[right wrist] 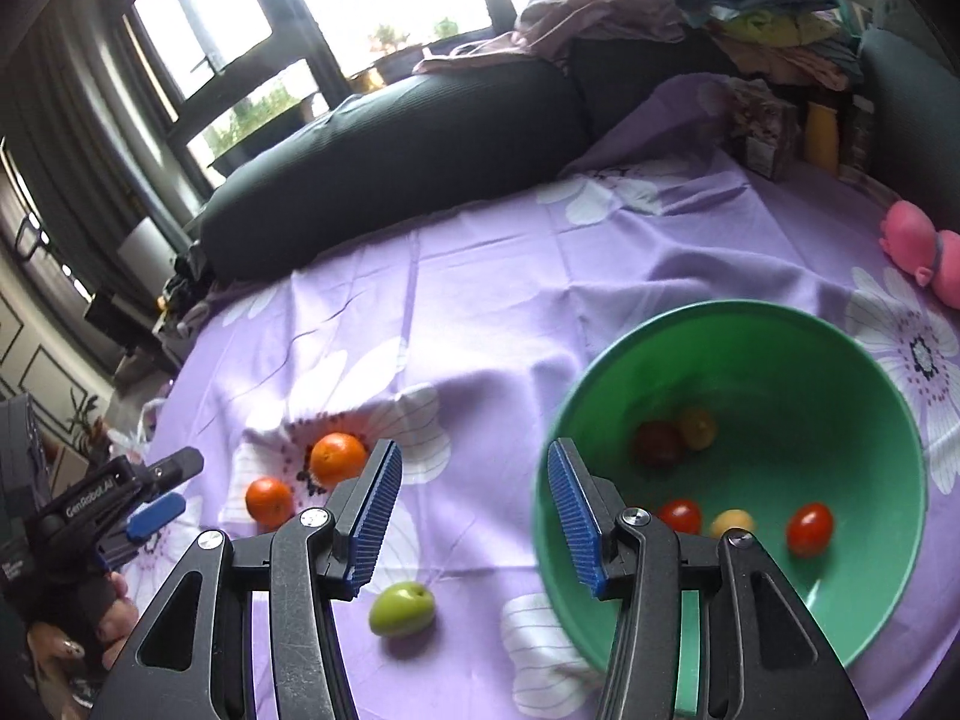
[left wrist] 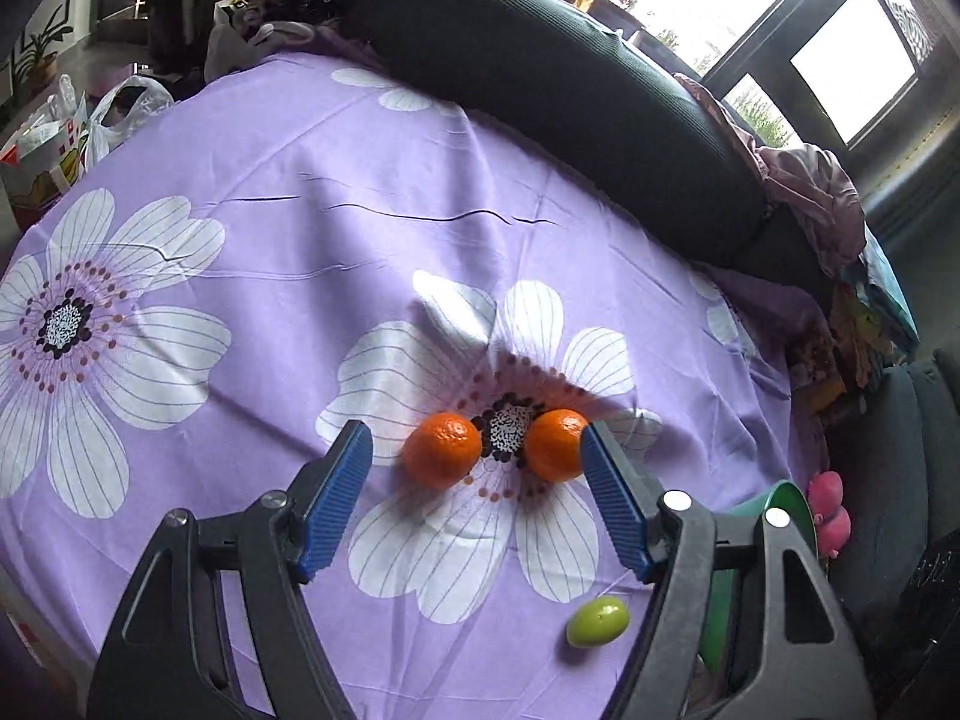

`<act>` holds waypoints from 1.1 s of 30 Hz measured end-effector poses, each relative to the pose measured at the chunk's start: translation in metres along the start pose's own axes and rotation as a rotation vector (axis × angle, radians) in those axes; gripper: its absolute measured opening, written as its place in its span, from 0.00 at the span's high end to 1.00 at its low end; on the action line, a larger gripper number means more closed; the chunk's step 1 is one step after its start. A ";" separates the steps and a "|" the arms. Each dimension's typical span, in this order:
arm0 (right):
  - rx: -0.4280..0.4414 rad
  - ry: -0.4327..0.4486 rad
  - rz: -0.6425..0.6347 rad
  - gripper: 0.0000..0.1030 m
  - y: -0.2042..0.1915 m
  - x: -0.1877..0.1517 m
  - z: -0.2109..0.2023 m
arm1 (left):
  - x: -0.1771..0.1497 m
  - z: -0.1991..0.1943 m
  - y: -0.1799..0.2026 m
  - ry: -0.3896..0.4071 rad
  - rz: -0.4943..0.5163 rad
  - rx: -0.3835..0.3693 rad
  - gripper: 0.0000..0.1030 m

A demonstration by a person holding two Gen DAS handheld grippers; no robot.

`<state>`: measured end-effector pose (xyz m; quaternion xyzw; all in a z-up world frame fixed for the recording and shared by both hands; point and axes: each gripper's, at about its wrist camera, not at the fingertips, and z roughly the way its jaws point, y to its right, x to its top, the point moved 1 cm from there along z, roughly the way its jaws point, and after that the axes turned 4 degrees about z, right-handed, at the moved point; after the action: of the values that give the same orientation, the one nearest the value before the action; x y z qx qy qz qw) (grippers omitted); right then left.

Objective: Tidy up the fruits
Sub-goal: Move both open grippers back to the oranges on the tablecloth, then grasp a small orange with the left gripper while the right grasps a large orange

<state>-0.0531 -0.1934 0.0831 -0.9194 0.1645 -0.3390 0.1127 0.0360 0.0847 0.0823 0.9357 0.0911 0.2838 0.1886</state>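
Observation:
Two oranges lie side by side on the purple flowered cloth: one [left wrist: 442, 450] on the left, one [left wrist: 557, 445] on the right; they also show in the right wrist view [right wrist: 269, 500] [right wrist: 338, 457]. My left gripper [left wrist: 476, 441] is open just above and in front of them, its right finger beside the right orange. A small green fruit [left wrist: 598, 621] [right wrist: 402, 608] lies nearer. My right gripper [right wrist: 470, 465] is open and empty, above the cloth by the rim of a green bowl [right wrist: 864, 360] that holds several small red and yellow tomatoes [right wrist: 809, 529].
A long dark cushion [left wrist: 558, 96] lies along the far side of the cloth. A pink toy [right wrist: 924, 252] sits beyond the bowl. Folded clothes [right wrist: 750, 18] pile up at the back right. Plastic bags [left wrist: 114, 114] stand at the far left edge.

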 end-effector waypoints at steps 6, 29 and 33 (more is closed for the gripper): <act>0.069 -0.121 -0.063 0.50 -0.045 -0.012 0.050 | 0.001 0.007 -0.009 -0.014 -0.012 0.066 0.31; -0.013 -0.185 -0.057 0.54 -0.063 -0.020 0.109 | -0.003 0.020 0.006 -0.031 0.055 0.086 0.35; -0.063 -0.262 -0.008 0.54 -0.044 -0.021 0.100 | -0.006 0.023 0.014 -0.041 0.085 0.074 0.35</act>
<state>0.0077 -0.1355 0.0105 -0.9595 0.1553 -0.2111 0.1029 0.0448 0.0628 0.0671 0.9508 0.0576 0.2687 0.1433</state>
